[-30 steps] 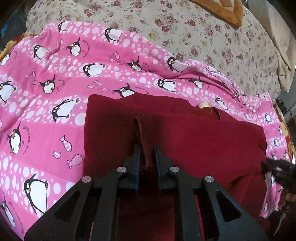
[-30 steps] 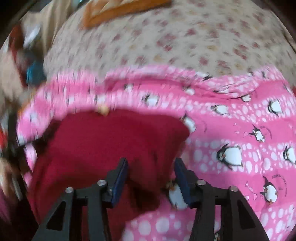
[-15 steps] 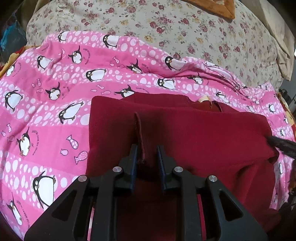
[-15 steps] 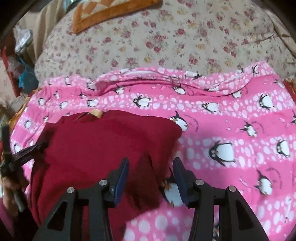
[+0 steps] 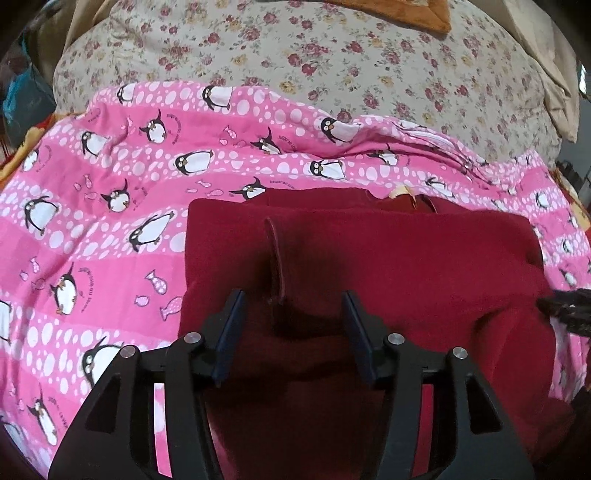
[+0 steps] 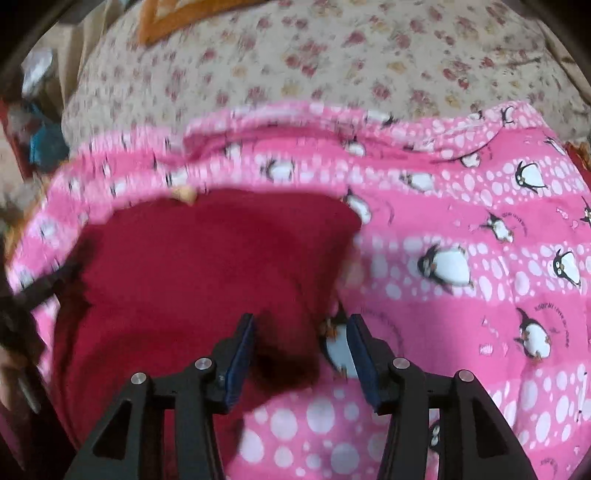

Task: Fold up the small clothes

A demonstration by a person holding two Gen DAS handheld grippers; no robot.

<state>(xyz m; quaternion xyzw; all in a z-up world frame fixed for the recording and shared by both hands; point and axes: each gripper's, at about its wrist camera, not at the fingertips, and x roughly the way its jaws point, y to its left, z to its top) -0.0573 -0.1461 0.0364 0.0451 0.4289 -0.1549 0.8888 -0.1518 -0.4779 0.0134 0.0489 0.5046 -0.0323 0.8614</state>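
Observation:
A dark red garment [image 5: 388, 258] lies folded on a pink penguin-print sheet [image 5: 110, 221]. My left gripper [image 5: 291, 306] is open above it, its jaws on either side of a raised ridge of red cloth [image 5: 275, 254] without touching it. In the right wrist view, which is blurred, the same garment [image 6: 203, 266] lies at the left. My right gripper [image 6: 301, 332] is open over its right edge, holding nothing. The other gripper's dark tip [image 5: 565, 306] shows at the garment's right side.
A floral bedspread [image 5: 332, 62] covers the bed behind the pink sheet. An orange cushion [image 6: 177, 18] lies at the far back. A beige pillow [image 5: 554, 74] sits at the far right. Clutter [image 6: 40, 140] stands beside the bed at the left.
My left gripper has opened and let go of the ridge of red cloth it was pinching. My right gripper stays open and has shifted a little over the garment's right edge.

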